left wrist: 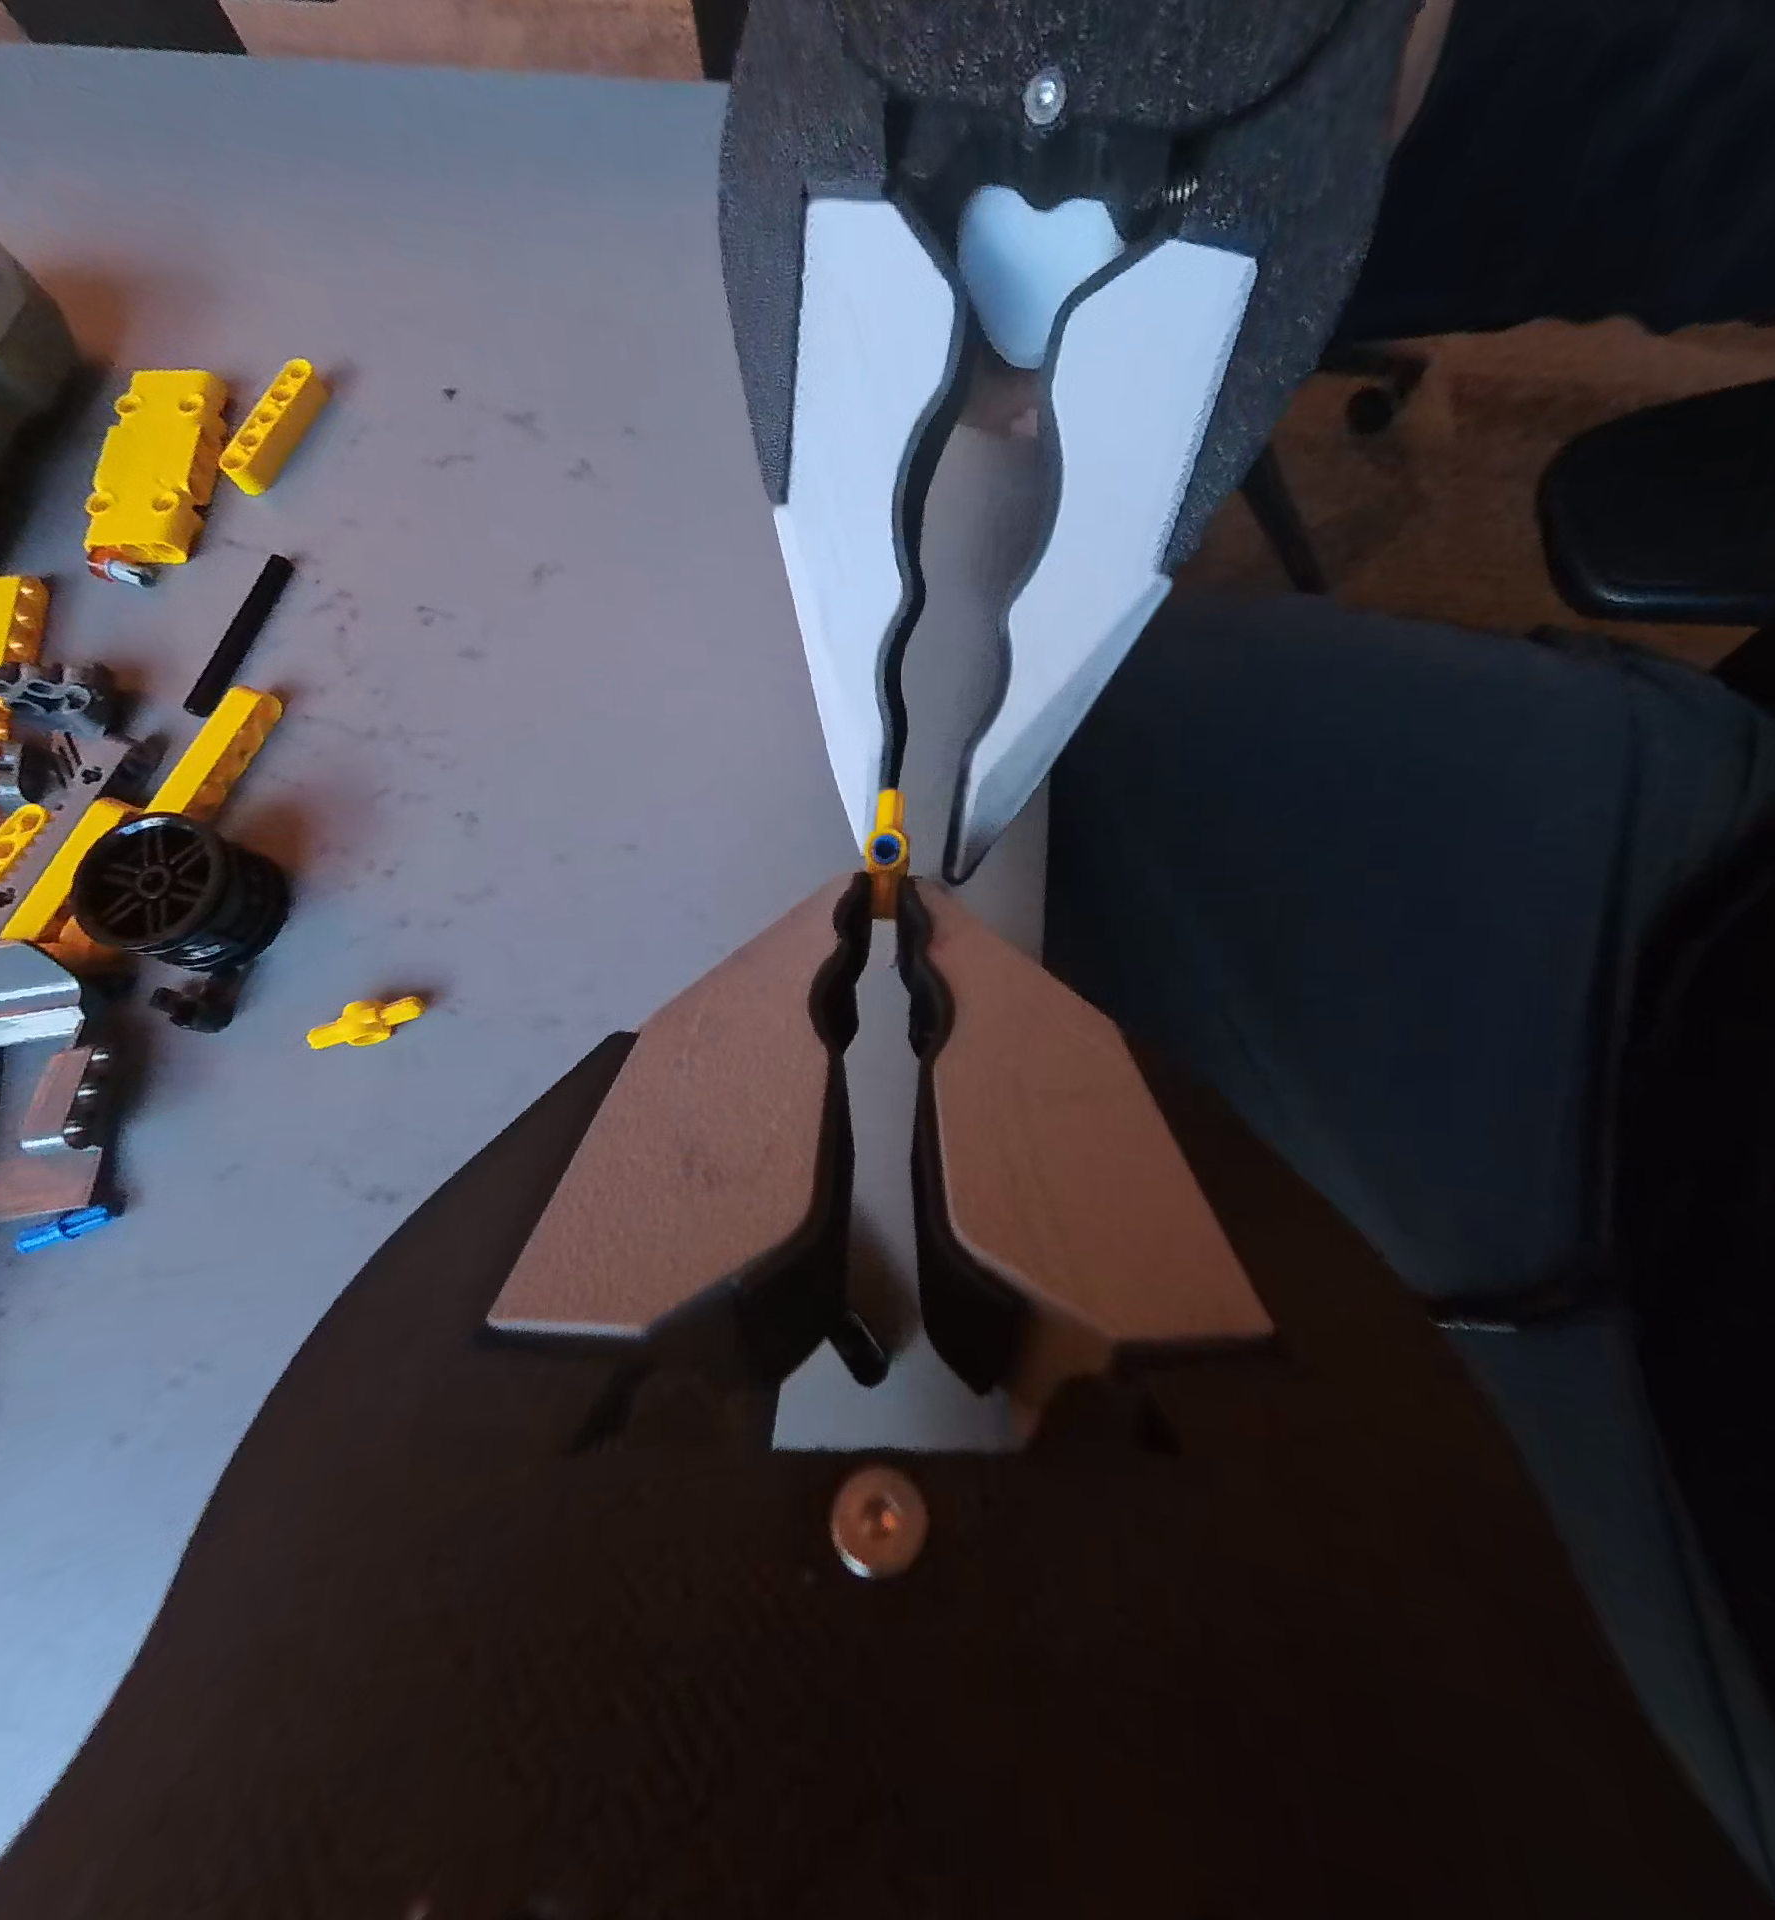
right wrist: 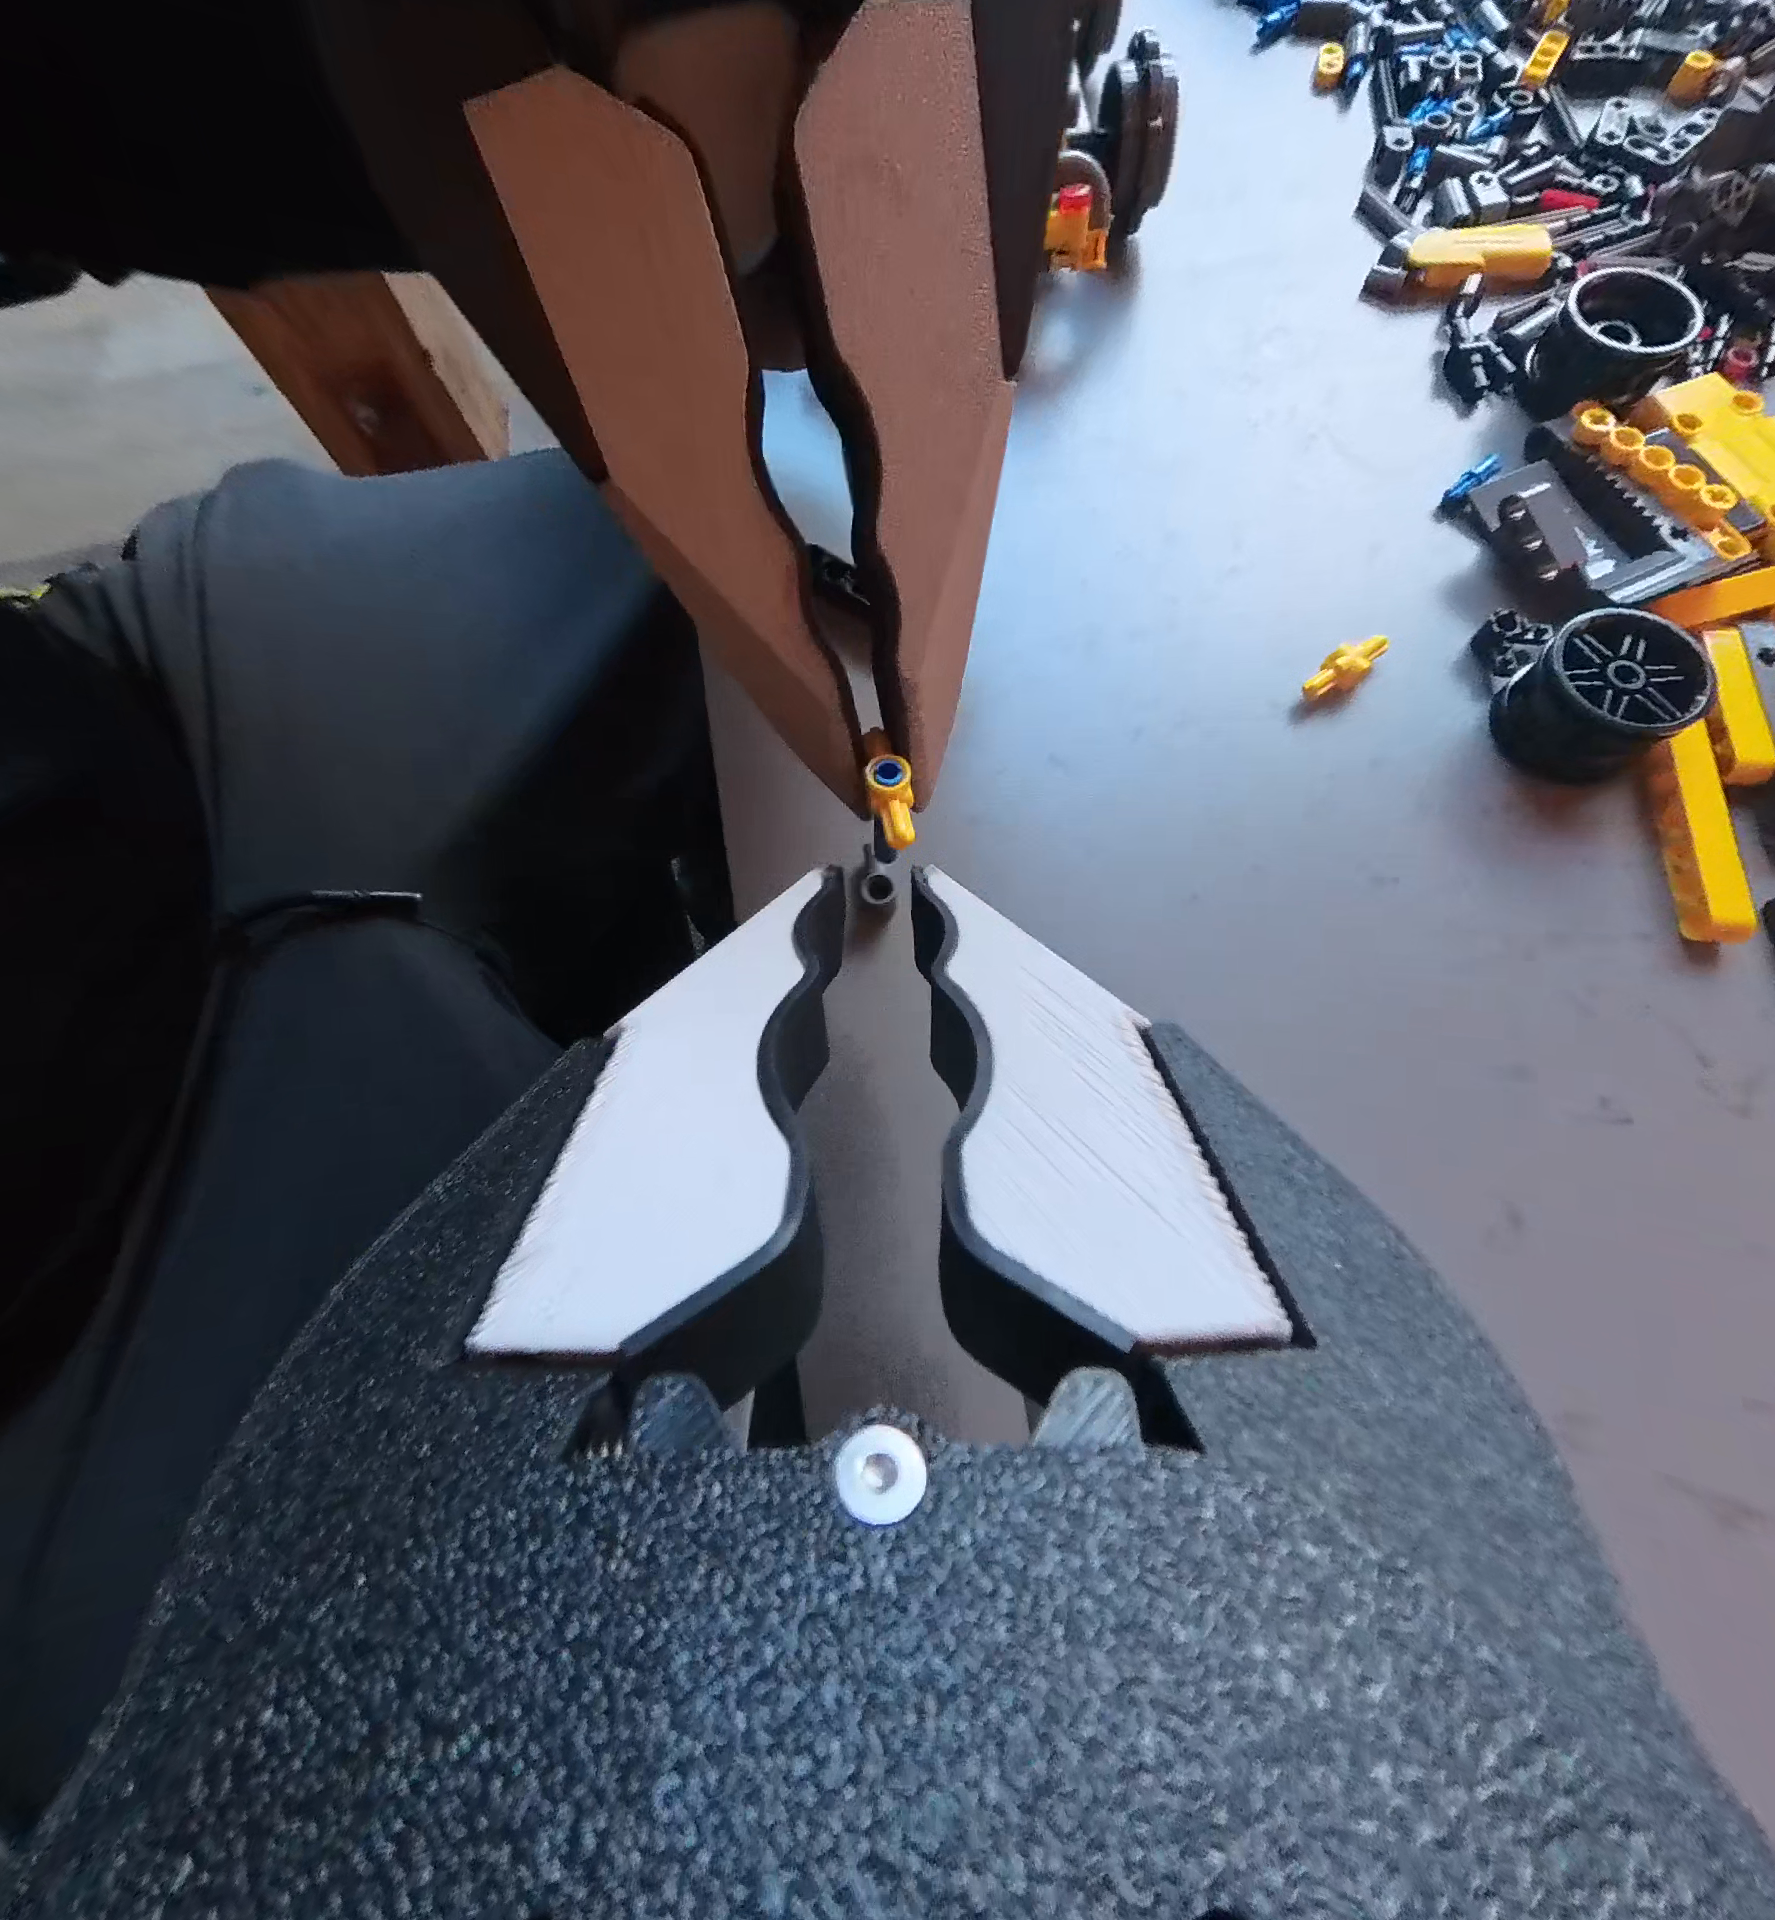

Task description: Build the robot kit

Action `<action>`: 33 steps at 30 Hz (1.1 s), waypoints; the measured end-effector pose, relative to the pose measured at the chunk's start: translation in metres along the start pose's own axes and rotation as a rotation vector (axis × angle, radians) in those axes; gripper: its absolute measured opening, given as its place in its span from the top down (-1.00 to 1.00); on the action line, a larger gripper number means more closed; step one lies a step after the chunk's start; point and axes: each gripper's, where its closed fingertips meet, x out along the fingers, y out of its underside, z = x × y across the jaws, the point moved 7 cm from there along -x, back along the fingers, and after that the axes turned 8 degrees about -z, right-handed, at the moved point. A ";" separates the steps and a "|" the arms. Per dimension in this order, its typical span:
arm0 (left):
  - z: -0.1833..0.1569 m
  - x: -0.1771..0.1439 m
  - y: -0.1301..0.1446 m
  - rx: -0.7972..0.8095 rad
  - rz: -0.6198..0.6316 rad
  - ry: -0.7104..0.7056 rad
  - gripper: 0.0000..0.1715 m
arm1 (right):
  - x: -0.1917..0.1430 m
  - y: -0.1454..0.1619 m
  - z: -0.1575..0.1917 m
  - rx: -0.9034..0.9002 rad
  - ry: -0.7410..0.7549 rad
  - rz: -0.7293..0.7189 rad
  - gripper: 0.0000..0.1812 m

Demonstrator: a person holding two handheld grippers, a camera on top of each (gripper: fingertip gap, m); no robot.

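Note:
My left gripper [left wrist: 888, 899], with brown fingers, is shut on a small yellow connector [left wrist: 885, 847] that has a blue pin in its hole. It holds the connector in the air above the table's edge. My right gripper [right wrist: 875, 878], with white fingers, faces it tip to tip. A small dark grey connector [right wrist: 875, 883] sits between the right gripper's tips, just below the yellow connector [right wrist: 888, 779]. The pads are close on both sides of it. The left gripper [right wrist: 883, 795] reaches in from the top of the right wrist view. The right gripper [left wrist: 914, 847] reaches in from the top of the left wrist view.
A grey table [left wrist: 550, 416] carries a pile of yellow and black building pieces [right wrist: 1693, 468]. A black spoked wheel [left wrist: 171, 894] and a loose yellow cross connector [left wrist: 365, 1021] lie nearest. A dark office chair seat [left wrist: 1382, 935] stands beyond the table's edge. Less than 4 cm separates the two grippers' tips.

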 end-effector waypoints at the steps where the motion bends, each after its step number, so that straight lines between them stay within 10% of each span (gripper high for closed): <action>1: 0.001 0.001 0.001 -0.004 0.002 0.002 0.98 | 0.001 0.000 -0.001 0.000 0.004 -0.002 0.86; 33: -0.002 0.011 0.005 0.044 0.120 0.021 0.98 | 0.006 -0.006 -0.002 0.006 -0.039 0.083 0.93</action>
